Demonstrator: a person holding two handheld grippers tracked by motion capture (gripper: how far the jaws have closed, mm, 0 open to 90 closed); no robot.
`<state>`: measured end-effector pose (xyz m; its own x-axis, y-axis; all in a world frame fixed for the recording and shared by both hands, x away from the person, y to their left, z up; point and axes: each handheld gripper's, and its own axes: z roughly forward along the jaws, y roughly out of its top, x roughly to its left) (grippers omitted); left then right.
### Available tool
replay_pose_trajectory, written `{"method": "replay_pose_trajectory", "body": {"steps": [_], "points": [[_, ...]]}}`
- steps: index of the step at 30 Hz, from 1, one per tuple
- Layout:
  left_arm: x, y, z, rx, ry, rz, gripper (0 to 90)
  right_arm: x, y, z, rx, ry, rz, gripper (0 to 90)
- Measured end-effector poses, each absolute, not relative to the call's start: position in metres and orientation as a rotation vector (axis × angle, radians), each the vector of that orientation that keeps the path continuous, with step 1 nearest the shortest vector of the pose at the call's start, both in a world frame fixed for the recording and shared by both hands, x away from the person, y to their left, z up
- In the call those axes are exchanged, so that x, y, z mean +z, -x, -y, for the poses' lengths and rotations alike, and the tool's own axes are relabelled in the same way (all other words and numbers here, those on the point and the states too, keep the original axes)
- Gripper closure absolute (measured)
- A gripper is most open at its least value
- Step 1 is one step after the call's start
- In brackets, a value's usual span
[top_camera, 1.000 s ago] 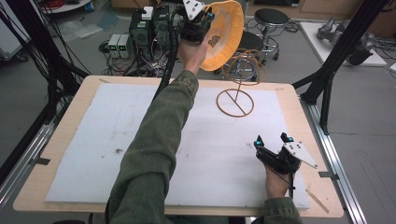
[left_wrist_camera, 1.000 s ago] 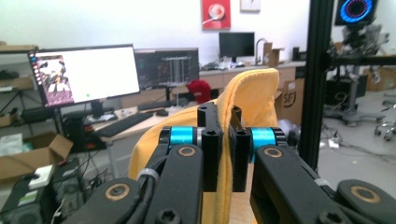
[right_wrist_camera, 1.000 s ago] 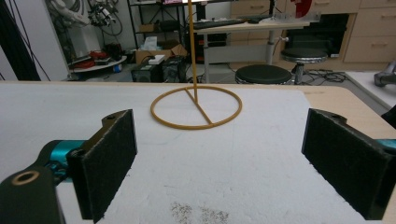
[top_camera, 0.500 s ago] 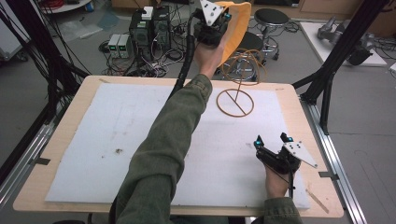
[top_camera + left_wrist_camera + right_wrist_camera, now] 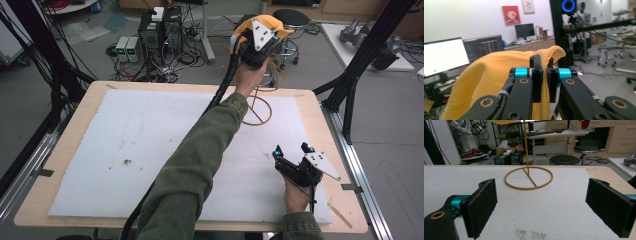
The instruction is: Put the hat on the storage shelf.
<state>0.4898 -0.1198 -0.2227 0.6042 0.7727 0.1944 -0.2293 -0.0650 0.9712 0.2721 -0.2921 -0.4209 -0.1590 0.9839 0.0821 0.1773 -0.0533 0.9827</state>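
Observation:
My left gripper [image 5: 256, 47] is raised over the table's far edge, shut on a yellow cloth [image 5: 241, 31]. In the left gripper view the yellow cloth [image 5: 489, 75] is pinched between the two black pads [image 5: 537, 75] of the left gripper [image 5: 544, 73]. Just below stands a gold wire stand [image 5: 256, 112], a ring base with an upright rod; the hand hides the rod's top. The right gripper [image 5: 292, 149] rests low at the front right, open, nothing between its fingers. In the right gripper view the stand [image 5: 525, 150] rises beyond the open right gripper [image 5: 541, 202], with the cloth's edge [image 5: 501, 121] at the top.
A white foam mat [image 5: 150, 150] covers the wooden table [image 5: 310, 107]. Black frame posts [image 5: 360, 65] stand at the right and left corners. Computers and cables [image 5: 160, 35] and a stool [image 5: 292, 17] sit on the floor beyond the far edge.
The left hand has carried the yellow cloth to the right and slightly down, from left of the stand to over its rod. The right gripper has not moved.

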Motion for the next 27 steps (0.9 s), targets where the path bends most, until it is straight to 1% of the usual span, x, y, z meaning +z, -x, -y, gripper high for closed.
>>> {"method": "replay_pose_trajectory", "body": {"steps": [7, 11, 13, 19, 22, 27], "points": [[-0.241, -0.487, 0.142, 0.822, -1.448, -0.461, 86.8, -0.421, -0.273, 0.291, 1.297, -1.300, -1.438, 9.1], [-0.249, -0.486, 0.148, 0.816, -1.474, -0.439, 86.8, -0.421, -0.273, 0.292, 1.299, -1.298, -1.436, 9.1], [-0.259, -0.486, 0.153, 0.812, -1.492, -0.435, 86.8, -0.422, -0.273, 0.291, 1.295, -1.300, -1.440, 9.1], [-0.281, -0.485, 0.158, 0.764, -1.525, -0.472, 86.7, -0.421, -0.273, 0.291, 1.297, -1.299, -1.444, 9.1], [-0.299, -0.485, 0.157, 0.748, -1.556, -0.470, 86.7, -0.422, -0.274, 0.292, 1.300, -1.298, -1.446, 9.1], [-0.309, -0.479, 0.157, 0.738, -1.565, -0.460, 86.6, -0.422, -0.274, 0.292, 1.298, -1.301, -1.447, 9.1]]}}
